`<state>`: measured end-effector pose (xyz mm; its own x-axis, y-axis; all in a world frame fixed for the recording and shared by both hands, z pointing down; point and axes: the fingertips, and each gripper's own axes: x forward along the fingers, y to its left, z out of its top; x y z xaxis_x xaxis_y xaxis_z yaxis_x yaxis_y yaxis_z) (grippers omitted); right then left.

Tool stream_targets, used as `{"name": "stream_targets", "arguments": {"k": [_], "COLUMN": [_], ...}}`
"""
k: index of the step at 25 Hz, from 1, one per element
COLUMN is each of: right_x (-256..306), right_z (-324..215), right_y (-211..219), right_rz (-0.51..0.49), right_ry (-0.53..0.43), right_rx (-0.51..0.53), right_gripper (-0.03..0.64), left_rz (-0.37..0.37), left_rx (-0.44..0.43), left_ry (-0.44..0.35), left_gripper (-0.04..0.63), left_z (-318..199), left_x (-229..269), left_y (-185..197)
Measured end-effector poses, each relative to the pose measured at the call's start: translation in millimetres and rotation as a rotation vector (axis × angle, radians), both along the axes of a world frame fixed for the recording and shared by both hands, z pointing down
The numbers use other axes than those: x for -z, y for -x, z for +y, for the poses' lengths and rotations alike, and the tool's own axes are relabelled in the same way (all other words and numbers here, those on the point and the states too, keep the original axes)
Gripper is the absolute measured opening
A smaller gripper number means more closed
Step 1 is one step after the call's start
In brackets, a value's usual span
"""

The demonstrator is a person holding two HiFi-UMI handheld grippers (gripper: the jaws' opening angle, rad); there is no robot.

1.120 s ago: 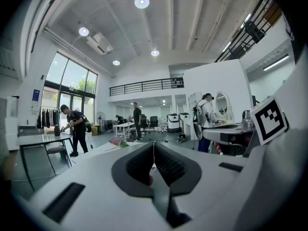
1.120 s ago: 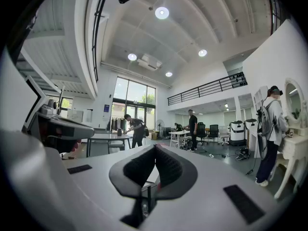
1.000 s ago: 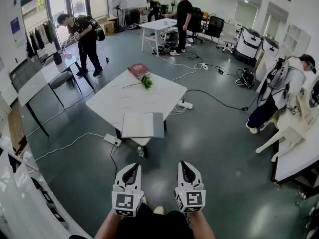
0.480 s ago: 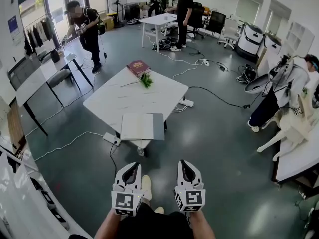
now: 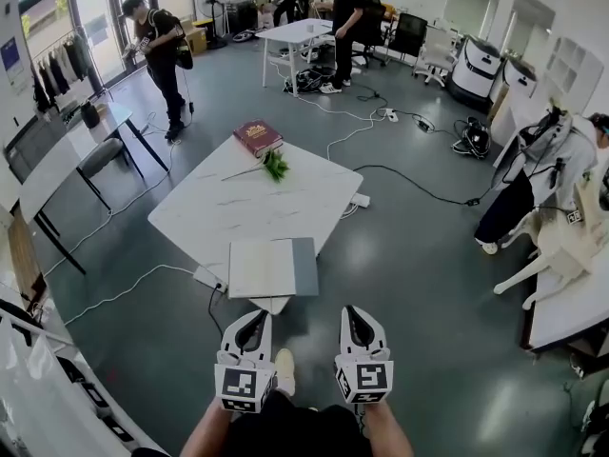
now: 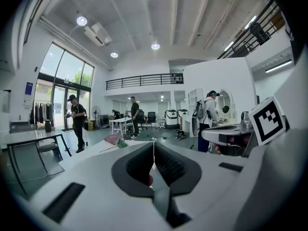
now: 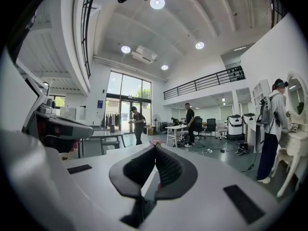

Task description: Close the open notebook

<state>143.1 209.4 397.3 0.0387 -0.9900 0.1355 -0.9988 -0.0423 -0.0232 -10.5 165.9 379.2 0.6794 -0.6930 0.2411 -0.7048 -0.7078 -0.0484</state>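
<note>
Left hand-held gripper (image 5: 252, 324) and right hand-held gripper (image 5: 355, 318) both shut and empty, well back from the open notebook (image 5: 273, 267).

Held low and side by side with a small gap between them, jaws pressed together on each and nothing inside. Straight ahead of the two, well apart and not touched: the notebook, lying open and flat on the near corner of the white table (image 5: 238, 212), with a white page on the left hand-held gripper's side and a grey part on the right one's side. Farther ahead on the same table, past the notebook: a green sprig (image 5: 276, 166), then a red book (image 5: 258, 137), closed. Only grey floor (image 5: 400, 265) between the hand-held grippers and the table.
</note>
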Motion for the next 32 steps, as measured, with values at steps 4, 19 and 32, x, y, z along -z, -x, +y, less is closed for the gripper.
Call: {"name": "stream_targets", "arguments": {"k": [4, 19, 32], "right_x": [-8.3, -34.5, -94.5], "right_z": [-42.5, -146.9, -199.2], "right_y": [0.2, -12.7, -35.2], "right_rz": [-0.008, -0.003, -0.036], "right_ry": [0.022, 0.099, 0.21], "right_rx": [-0.007, -0.07, -0.044], "right_gripper": [0.017, 0.017, 0.017], "left_rz": [-0.006, -0.014, -0.058], "left_rx": [-0.012, -0.07, -0.064], "left_ry": [0.024, 0.099, 0.221], "left_gripper": [0.025, 0.025, 0.025], "left_z": [-43.0, -154.9, -200.7], "left_x": [-9.0, -41.6, -105.0], "left_y": [-3.5, -14.2, -41.0]}}
